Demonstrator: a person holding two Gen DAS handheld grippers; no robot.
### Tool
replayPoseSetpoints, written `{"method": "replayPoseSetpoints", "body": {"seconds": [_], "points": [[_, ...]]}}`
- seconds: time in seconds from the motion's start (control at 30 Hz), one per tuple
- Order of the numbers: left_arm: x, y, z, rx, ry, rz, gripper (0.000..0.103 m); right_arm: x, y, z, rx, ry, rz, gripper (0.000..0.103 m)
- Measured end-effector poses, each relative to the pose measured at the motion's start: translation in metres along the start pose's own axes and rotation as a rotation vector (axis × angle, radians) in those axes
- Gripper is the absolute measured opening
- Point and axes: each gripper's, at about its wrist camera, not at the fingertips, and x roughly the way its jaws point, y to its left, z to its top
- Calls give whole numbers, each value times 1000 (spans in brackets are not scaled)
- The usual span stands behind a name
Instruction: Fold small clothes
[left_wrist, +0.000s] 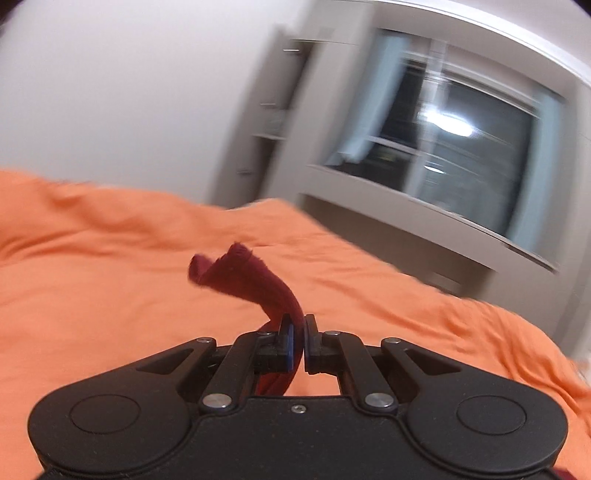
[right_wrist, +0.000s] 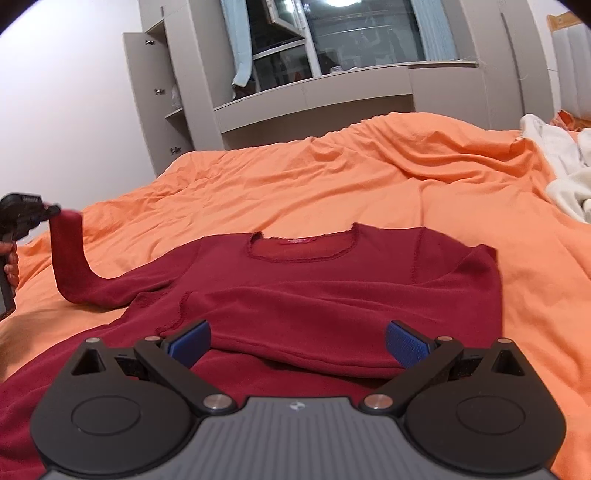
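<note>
A dark red long-sleeved top (right_wrist: 303, 291) lies face up on the orange bed cover (right_wrist: 332, 184), its right sleeve folded across the chest. My left gripper (left_wrist: 298, 332) is shut on the cuff end of the left sleeve (left_wrist: 251, 284), which sticks up past the pads. In the right wrist view that left gripper (right_wrist: 51, 212) holds the sleeve (right_wrist: 68, 254) lifted off the bed at the far left. My right gripper (right_wrist: 297, 343) hangs open just above the top's lower body, its blue pads (right_wrist: 190, 341) wide apart with nothing pinched.
A grey wardrobe (right_wrist: 159, 96) and a window unit (right_wrist: 332, 48) stand behind the bed. White bedding (right_wrist: 565, 173) is heaped at the right edge. A hand (right_wrist: 11, 267) grips the left tool's handle. Rumpled orange cover (left_wrist: 110, 266) stretches around the top.
</note>
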Motion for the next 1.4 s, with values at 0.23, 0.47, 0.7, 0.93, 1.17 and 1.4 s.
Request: {"method": "replayPoseSetpoints", "body": {"seconds": [0.23,0.47,0.7,0.93,1.17,1.4], "points": [[-7,-113,-31,198,88,-307,4,-9,-24,4,51,-33,-97,103],[-23,-195,-104,506,242,-537,4,-12,-51,8,173,-30,-134,103],[-23,-220,-179,708,406,-685,6,-8,-60,8,223,-20,-140,103],[-22,-215,-191,686,520,-768,30,-4,-62,6,261,-10,-137,103],[-29,-176,-155,584,488,-723,82,5,-48,7,225,-23,-33,103],[-25,-132,-122,554,399,-511,102,31,-21,8,172,19,60,102]]}}
